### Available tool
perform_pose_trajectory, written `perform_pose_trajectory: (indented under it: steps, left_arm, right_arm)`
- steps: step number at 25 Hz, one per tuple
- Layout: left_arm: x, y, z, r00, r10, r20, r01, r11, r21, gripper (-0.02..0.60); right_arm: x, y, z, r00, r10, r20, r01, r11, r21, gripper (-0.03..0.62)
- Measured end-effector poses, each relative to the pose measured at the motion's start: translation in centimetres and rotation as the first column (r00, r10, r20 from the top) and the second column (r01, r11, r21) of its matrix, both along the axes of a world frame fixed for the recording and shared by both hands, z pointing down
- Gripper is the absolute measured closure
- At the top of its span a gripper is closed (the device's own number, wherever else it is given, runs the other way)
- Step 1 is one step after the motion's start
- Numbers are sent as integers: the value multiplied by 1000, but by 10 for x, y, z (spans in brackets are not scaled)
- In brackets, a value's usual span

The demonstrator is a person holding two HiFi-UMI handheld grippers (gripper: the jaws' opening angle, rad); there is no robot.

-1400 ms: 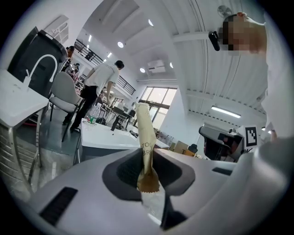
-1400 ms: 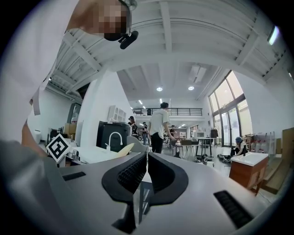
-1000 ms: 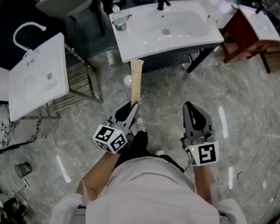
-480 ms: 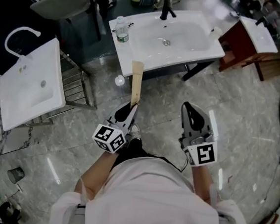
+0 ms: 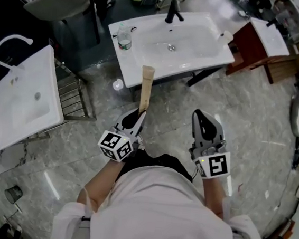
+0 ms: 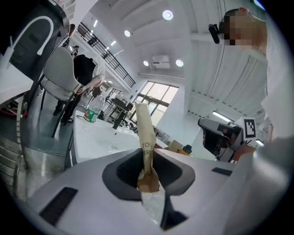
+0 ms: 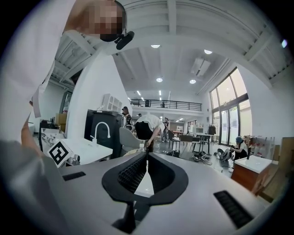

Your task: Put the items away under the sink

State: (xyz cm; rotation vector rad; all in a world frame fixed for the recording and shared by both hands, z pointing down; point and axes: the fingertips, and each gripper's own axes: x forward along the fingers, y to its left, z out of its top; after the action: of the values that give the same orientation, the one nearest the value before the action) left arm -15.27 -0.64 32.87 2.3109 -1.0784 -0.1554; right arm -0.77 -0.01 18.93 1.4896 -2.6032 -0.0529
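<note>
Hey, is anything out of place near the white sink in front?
Only a small round pale spot on the floor by the sink's near left corner, below the upright bottle. Whether it is a dropped object or glare, I cannot tell.

The sink (image 5: 139, 62) has drawn nearer; the paper packet (image 5: 145, 89) now overlaps its front rim.

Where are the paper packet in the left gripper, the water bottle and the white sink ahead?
paper packet (image 5: 146, 89), head view, middle of its length.
water bottle (image 5: 124, 38), head view, its body below the cap.
white sink (image 5: 215, 54), head view, bare right rim.
</note>
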Motion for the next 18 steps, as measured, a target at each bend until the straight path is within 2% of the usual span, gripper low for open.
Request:
perform_pose_trajectory:
  steps: [6,11,15,18]
  left_arm:
    - [13,-1,0,999,28,16,-28,1000,0,517]
    - [25,2,3,997,57,57,-57,998,-12,517]
    - [44,1,8,995,54,89,-51,998,-35,517]
    - [63,-10,6,996,42,80,-39,999,-36,517]
  right_arm:
    - [14,-11,-2,1000,17,5,-17,1000,8,557]
    - [21,-23,-2,999,8,37,-8,1000,15,557]
    - [41,-39,4,997,-6,71,6,1000,5,557]
    - [60,-56,7,995,-32,92,33,999,-6,557]
